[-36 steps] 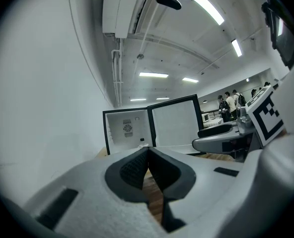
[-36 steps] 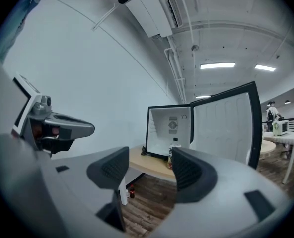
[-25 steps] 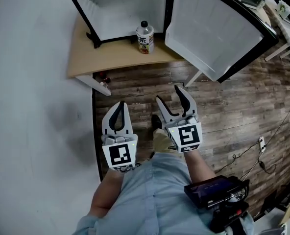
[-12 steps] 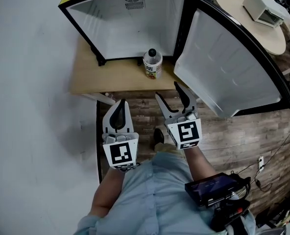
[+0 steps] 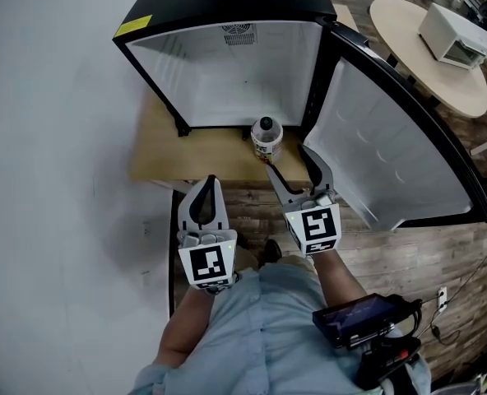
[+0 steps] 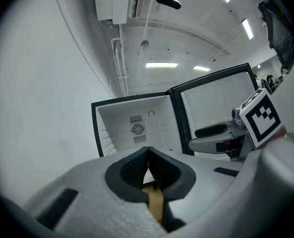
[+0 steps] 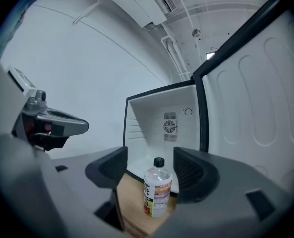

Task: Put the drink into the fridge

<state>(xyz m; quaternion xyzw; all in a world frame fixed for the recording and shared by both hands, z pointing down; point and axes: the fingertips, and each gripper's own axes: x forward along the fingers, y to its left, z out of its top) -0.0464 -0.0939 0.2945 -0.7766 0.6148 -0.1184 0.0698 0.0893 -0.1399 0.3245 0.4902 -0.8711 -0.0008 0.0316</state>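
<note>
Starting at the left, the left gripper (image 5: 211, 181) is hanging over the wooden floor (image 5: 408, 253) just short of the bench (image 5: 165, 159), and it is clenched. In the left gripper view its jaws (image 6: 148, 151) are meeting at the tips with nothing pinched between them, only a sliver of tan bench showing through the gap below.

Moving across, the fridge (image 5: 219, 72) is sitting on the bench with its white cavity wide open and bare, a fan grille showing on the back wall.

And here is the drink: the bottle (image 5: 266, 138), clear with a black cap and a printed label, is standing upright on the strip of bench in front of the fridge opening. It is toward the bench's front right corner and outside the cavity.

The right gripper (image 5: 286, 158) is pointing straight at it with its jaws spread wide and released. In the right gripper view the bottle (image 7: 157, 187) is showing framed between the two dark pads, and neither pad is touching it. From the head view the tips are sitting just before the bench's front edge, close beside the bottle's base.

Further right, the fridge door (image 5: 391, 146) is standing swung open, white liner facing in. Beyond it, a round table (image 5: 424, 64) is carrying a white box (image 5: 453, 35).
</note>
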